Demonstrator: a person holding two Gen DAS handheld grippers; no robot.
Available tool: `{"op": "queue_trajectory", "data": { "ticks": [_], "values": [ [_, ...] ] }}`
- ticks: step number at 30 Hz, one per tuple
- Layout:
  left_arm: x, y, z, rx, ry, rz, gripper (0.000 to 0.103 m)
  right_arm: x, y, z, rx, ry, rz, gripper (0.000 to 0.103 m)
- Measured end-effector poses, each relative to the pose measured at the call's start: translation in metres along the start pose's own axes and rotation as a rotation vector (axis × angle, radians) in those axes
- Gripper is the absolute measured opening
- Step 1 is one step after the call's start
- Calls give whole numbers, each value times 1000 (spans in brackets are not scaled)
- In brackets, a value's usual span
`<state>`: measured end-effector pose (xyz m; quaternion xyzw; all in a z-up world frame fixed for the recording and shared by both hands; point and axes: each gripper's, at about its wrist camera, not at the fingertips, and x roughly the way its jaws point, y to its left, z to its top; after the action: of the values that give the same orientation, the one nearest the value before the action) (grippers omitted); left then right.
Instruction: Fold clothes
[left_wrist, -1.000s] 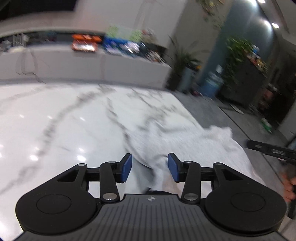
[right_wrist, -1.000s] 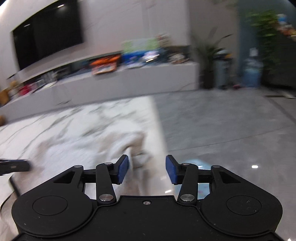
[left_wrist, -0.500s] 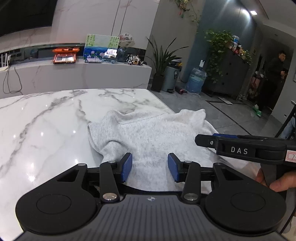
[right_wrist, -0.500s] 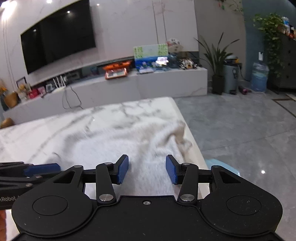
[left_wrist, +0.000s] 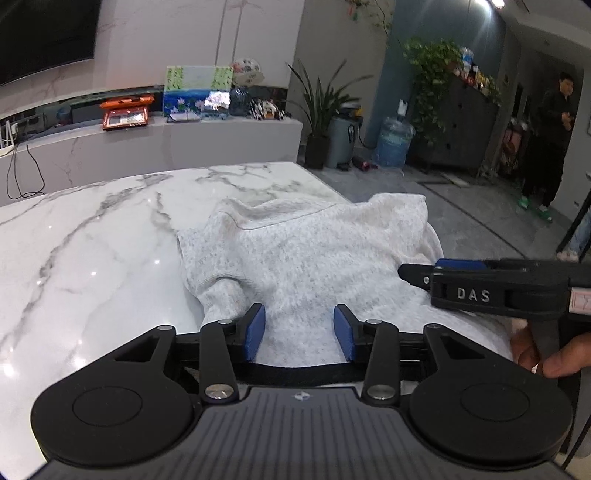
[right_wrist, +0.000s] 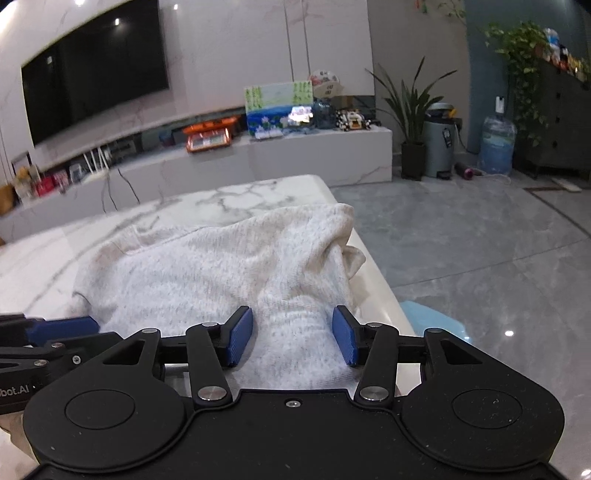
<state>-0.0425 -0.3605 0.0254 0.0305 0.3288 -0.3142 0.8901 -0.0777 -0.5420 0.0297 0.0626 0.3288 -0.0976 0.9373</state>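
Observation:
A light grey knit sweater (left_wrist: 306, 254) lies crumpled on the white marble table (left_wrist: 92, 240), near its right edge. It also shows in the right wrist view (right_wrist: 221, 266). My left gripper (left_wrist: 298, 332) is open, its blue pads over the near part of the sweater, holding nothing. My right gripper (right_wrist: 292, 334) is open above the sweater's right side, empty. The right gripper also shows from the side in the left wrist view (left_wrist: 480, 284), low over the sweater's right part. The left gripper's edge shows in the right wrist view (right_wrist: 48, 332).
The table's right edge (right_wrist: 373, 258) drops to a grey tiled floor (right_wrist: 480, 258). A light blue object (right_wrist: 432, 321) lies on the floor by the table. A low marble bench (left_wrist: 147, 147) with boxes stands behind. A person (left_wrist: 550, 144) stands far right.
Both grippers moved in over the sweater, and the view steadied from blur. The sweater now fills the space before both grippers. Both stay open.

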Motion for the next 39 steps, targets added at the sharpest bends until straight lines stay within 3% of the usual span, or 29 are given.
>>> {"op": "queue_trajectory", "data": {
  "ticks": [4,6,10,19,25,39],
  "values": [
    [-32,1,-4,-3,-66,43,72,-36,12,6,39,-40,11,47],
    [-48,0,-7,-4,-91,75,73,-57,21,7,59,-57,-6,47],
    [-76,2,-7,-42,-89,69,73,-91,36,6,166,-51,-79,47],
    [-118,5,-15,-57,-82,118,73,-139,77,-34,138,-118,-80,47],
    [-127,11,-29,-67,-78,164,73,-147,78,-50,196,-89,8,47],
    [-127,27,-53,-98,30,205,73,-155,105,-63,154,-43,26,49]
  ]
}}
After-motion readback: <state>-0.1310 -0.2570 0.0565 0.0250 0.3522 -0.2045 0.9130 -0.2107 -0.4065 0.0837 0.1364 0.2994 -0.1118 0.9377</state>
